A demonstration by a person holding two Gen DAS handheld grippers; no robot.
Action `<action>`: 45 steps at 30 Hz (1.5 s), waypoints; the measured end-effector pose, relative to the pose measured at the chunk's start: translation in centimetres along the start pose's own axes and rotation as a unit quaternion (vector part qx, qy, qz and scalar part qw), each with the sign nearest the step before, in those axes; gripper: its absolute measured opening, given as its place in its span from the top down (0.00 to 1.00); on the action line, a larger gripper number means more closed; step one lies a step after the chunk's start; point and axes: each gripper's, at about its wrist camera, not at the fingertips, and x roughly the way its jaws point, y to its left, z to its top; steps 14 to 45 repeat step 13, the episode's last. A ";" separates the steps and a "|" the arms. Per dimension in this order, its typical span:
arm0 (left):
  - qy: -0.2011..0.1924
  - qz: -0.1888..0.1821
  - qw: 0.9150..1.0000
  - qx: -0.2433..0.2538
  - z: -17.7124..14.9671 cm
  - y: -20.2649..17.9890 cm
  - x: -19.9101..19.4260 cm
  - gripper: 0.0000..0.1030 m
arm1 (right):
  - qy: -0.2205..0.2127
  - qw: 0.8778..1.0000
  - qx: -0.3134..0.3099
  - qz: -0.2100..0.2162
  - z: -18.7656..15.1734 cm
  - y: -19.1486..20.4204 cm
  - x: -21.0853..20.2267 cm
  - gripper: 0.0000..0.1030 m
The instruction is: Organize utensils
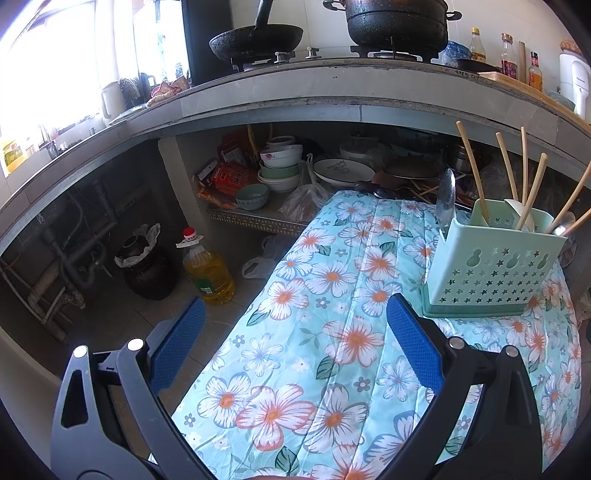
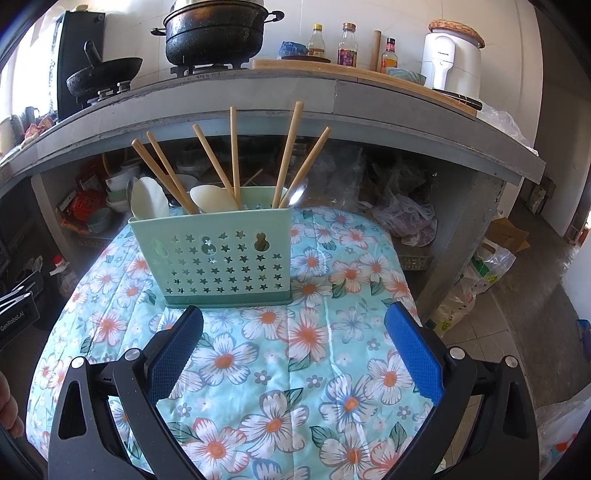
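left wrist view and right wrist view of a small table draped in a floral cloth (image 2: 295, 339), turquoise with white and orange flowers. left gripper (image 1: 295, 325): jaws spread wide with nothing between them, blue pads (image 1: 177, 343) hanging over the near left edge of the cloth, part of the tiled floor visible beneath. right gripper (image 2: 293, 332): jaws likewise spread wide and empty, poised above the cloth just in front of the utensil holder (image 2: 218, 254). the holder, a pale green plastic caddy pierced with star-shaped holes, stands upright on the far part of the cloth; in the left wrist view it lies to the right of the left gripper, well clear of its fingers. inside it stand wooden chopsticks (image 2: 288, 155), fanned at different angles, together with white spoons (image 2: 147, 199) and a metal spoon (image 2: 299, 194) whose bowls point up; a further metal spoon (image 1: 445, 201) shows at the holder's left end in the left wrist view. behind the table runs a concrete counter (image 2: 258, 107) carrying a black pot (image 2: 214, 33), a black wok (image 2: 103, 75), sauce bottles (image 2: 347, 46) and a white appliance (image 2: 452, 61). under the counter sit stacked bowls (image 1: 280, 166), and on the floor an oil bottle (image 1: 208, 269)
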 end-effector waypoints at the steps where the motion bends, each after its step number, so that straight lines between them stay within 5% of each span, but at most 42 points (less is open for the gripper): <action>1: 0.000 0.000 1.000 0.000 0.0 0.1 0.0 0.08 | 0.000 1.000 0.000 0.000 0.0 0.0 0.0 0.06; 45: 0.001 0.000 1.000 -0.003 -0.1 -0.1 0.0 0.08 | -0.001 1.000 0.000 0.000 0.0 0.0 0.0 0.06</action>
